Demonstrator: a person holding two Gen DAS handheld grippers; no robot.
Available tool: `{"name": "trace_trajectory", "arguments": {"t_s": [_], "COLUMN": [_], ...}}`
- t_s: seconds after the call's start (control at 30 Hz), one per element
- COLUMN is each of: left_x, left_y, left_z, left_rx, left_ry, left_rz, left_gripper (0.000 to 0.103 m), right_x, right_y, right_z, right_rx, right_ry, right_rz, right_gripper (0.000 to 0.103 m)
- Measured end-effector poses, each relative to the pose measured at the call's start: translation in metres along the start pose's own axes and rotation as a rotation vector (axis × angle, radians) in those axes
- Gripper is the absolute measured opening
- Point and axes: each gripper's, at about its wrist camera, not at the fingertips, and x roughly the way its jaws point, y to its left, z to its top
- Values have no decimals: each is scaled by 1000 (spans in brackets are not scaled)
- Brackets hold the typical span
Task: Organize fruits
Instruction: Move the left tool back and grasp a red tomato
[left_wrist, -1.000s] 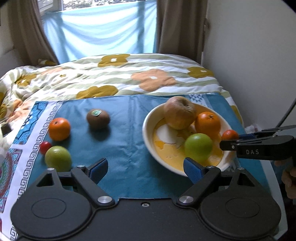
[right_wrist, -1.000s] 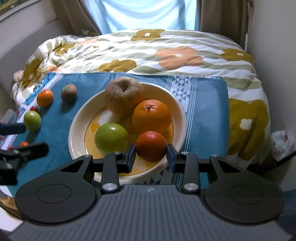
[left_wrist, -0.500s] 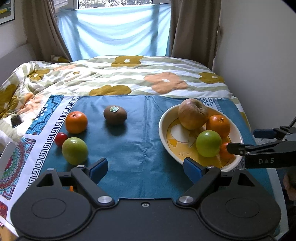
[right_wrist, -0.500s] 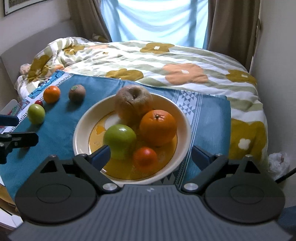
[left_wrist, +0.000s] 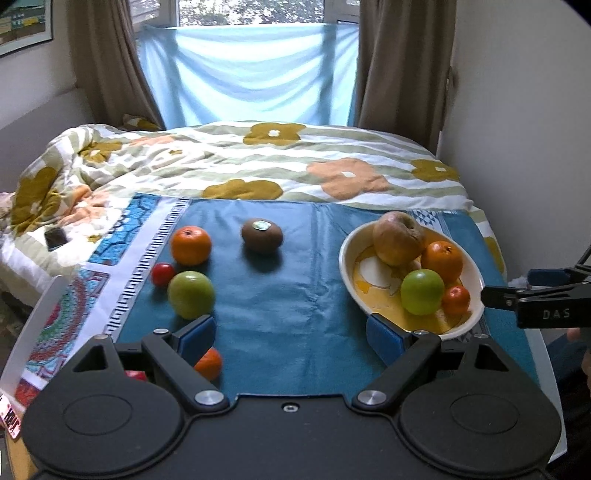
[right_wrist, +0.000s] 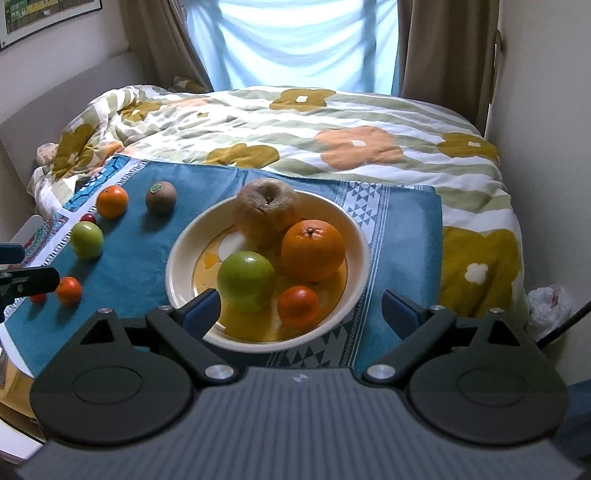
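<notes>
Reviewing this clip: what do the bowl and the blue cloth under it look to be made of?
Bowl: likely glazed ceramic, since its cream rim is smooth and glossy; plastic can't be ruled out. Blue cloth: matte woven fabric, showing soft creases and a woven triangle border.

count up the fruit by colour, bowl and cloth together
Orange: 4, two in the bowl (large, small), two on the cloth (one, another)
Green: 2 (bowl, cloth)
Brown: 2 (bowl, cloth)
Red, small: 2 (one, another)
Total: 10
</notes>
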Motion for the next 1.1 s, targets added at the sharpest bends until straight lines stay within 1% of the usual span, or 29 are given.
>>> {"name": "trace_trajectory", "arguments": {"t_s": [0.23,0.37,0.47,0.67,0.8,0.97,1.1], "left_x": [-20,-28,-32,-27,-18,-1,17], "left_y": [26,48,67,112,138,163,176], "left_z": [-1,-2,-3,-10,-16,-23,-29], "left_rx": [-14,-20,-21,-19,6,65,130], "left_ry": [-24,-35,-34,-8,25,65,105], "left_rz": [41,45,39,13,-11,-48,-109], "left_gripper": [92,92,92,92,92,92,91], "right_x": [-17,-26,-33,-37,-32,-14,6], "right_y": [15,30,47,87,118,157,184], "right_z": [6,9,10,13,10,6,0], "right_rx": [5,22,31,76,149,179,191], "right_ry": [-11,-10,-34,-33,-35,-5,26], "right_rz": [8,4,-19,-19,15,21,16], "right_gripper": [103,103,103,103,103,103,103]}}
